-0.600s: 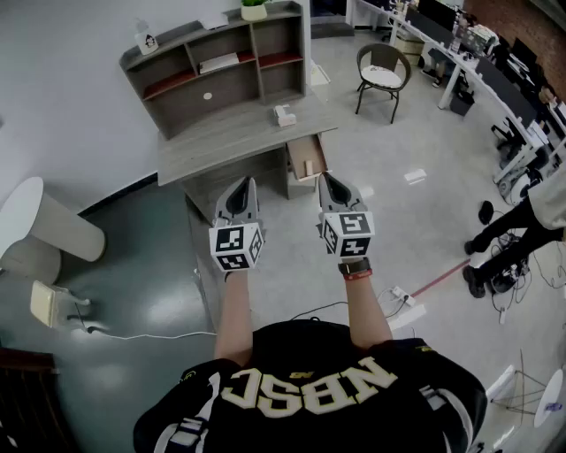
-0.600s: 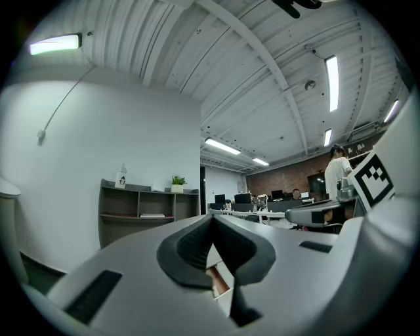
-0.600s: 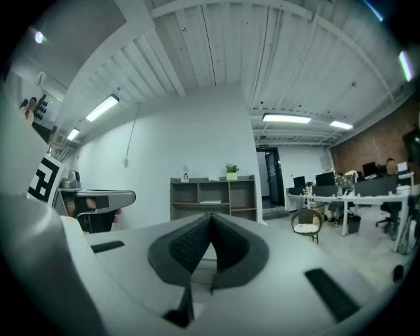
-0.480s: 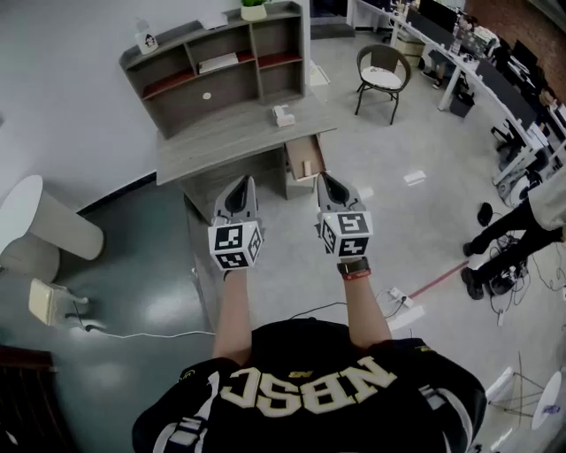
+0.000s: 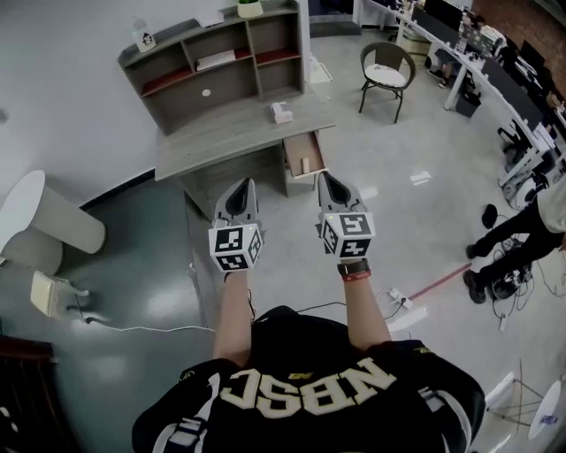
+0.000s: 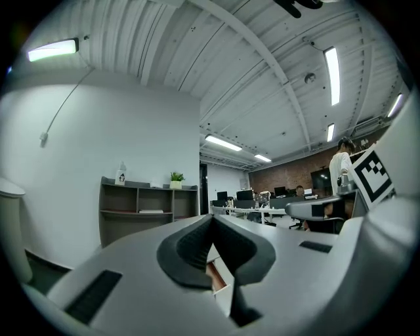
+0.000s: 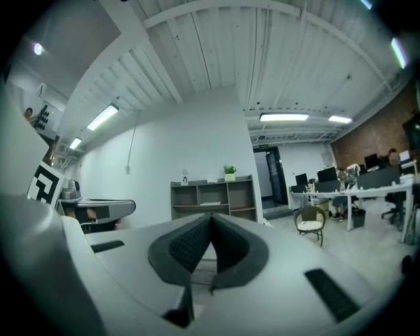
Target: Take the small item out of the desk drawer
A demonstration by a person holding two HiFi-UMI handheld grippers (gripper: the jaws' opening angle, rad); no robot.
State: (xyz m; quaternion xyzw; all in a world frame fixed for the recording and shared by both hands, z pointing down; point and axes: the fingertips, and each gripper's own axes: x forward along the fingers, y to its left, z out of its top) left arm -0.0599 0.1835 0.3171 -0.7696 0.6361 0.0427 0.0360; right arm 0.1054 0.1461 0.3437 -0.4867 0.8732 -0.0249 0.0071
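Jaws clenched on left gripper (image 5: pixel 240 183) and right gripper (image 5: pixel 326 178), open floor (image 5: pixel 287 226) between them and drawer (image 5: pixel 311 145).

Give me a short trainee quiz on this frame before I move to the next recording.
1. True or false: the desk drawer is already pulled open.
2. The fingers of the right gripper are: A wide open; B shut with nothing between them; C shut on a cable.
3. What stands on top of the shelf unit, towards its right end?

Key: 1 true. 2 B. 3 a potted plant.
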